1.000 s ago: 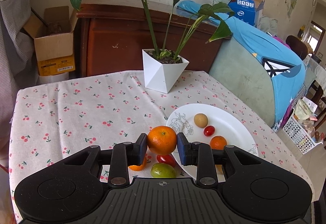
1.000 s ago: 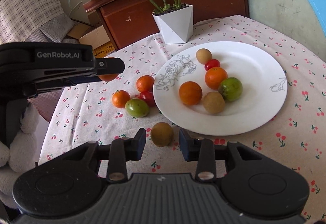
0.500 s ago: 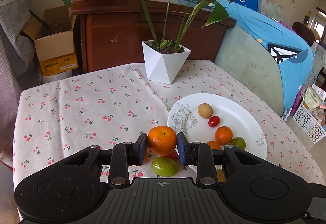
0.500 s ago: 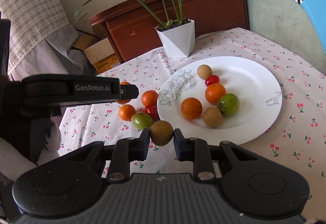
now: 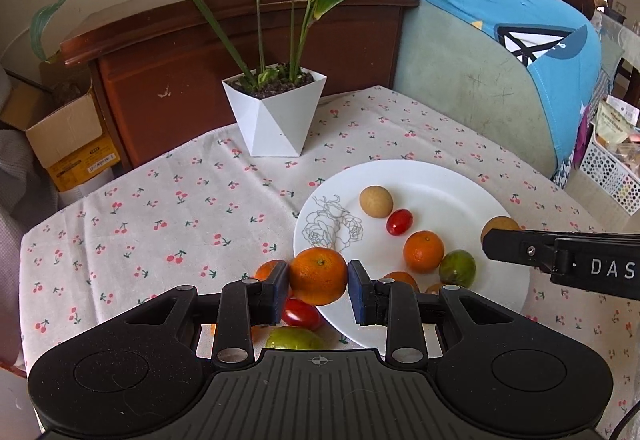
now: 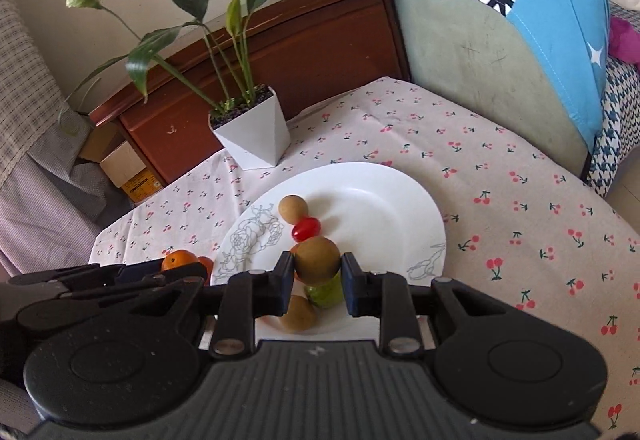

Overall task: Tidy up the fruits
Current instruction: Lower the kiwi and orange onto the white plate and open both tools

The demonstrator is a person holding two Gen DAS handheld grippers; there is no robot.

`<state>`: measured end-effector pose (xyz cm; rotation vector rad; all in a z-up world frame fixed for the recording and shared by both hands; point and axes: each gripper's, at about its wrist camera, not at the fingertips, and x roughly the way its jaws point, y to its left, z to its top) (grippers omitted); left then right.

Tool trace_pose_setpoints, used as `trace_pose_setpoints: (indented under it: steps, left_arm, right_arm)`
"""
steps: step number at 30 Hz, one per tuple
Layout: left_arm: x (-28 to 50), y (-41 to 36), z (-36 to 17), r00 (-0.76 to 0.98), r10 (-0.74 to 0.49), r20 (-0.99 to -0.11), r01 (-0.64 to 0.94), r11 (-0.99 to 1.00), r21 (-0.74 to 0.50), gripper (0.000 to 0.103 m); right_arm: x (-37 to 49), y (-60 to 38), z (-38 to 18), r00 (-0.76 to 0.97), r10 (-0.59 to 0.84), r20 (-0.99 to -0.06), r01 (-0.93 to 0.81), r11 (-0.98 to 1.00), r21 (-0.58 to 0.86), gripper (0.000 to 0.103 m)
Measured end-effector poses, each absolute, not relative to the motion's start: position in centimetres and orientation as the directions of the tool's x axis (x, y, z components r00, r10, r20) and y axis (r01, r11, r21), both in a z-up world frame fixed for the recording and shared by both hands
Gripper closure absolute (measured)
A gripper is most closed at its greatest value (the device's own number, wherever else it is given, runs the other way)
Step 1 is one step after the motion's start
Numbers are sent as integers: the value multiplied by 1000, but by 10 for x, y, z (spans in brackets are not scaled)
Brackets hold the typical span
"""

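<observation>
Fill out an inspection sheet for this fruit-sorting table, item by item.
Surface: table under a cherry-print cloth.
Job's things: white plate holding a brown fruit, a cherry tomato, a small orange and a green fruit; a tomato and a lime lie on the cloth beside the plate.
Clutter: potted plant behind the plate.
Grippers: left tongs shut on an orange; right tongs shut on a brown round fruit above the plate.
Cables: nothing seen.
Surroundings: wooden cabinet, cardboard box, blue-covered sofa.
</observation>
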<state>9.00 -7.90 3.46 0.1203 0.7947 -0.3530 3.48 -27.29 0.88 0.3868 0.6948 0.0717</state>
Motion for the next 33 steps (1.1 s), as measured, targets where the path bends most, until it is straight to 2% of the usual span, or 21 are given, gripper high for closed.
trace_pose_setpoints:
  steps: [11, 17, 18, 22, 24, 27, 33]
  left_arm:
    - [106, -96, 21, 621, -242, -746, 353, 935, -9, 74]
    - [107, -102, 24, 629, -243, -738, 366, 931, 4, 72]
    - [106, -102, 25, 628, -247, -738, 369, 930, 2, 70]
    - [102, -103, 32, 641, -258, -723, 373, 928, -1, 41]
    - [99, -104, 36, 652, -258, -713, 379, 925, 12, 40]
    - [96, -105, 40, 664, -240, -709, 376, 926, 39, 28]
    - [92, -100, 42, 666, -222, -712, 365, 930, 52, 27]
  right_arm:
    - [56, -284, -12, 746, 165, -645, 155, 899, 409, 78]
    - [60, -286, -13, 750, 161, -642, 165, 894, 417, 74]
    - [59, -286, -12, 752, 159, -640, 166, 893, 418, 74]
    - [56, -283, -2, 776, 153, -612, 138, 905, 402, 73]
    - [53, -279, 2, 787, 144, -600, 123, 916, 381, 68]
    - [50, -274, 6, 794, 154, -588, 95, 924, 371, 66]
    - [46, -269, 6, 792, 164, -588, 76, 929, 362, 65]
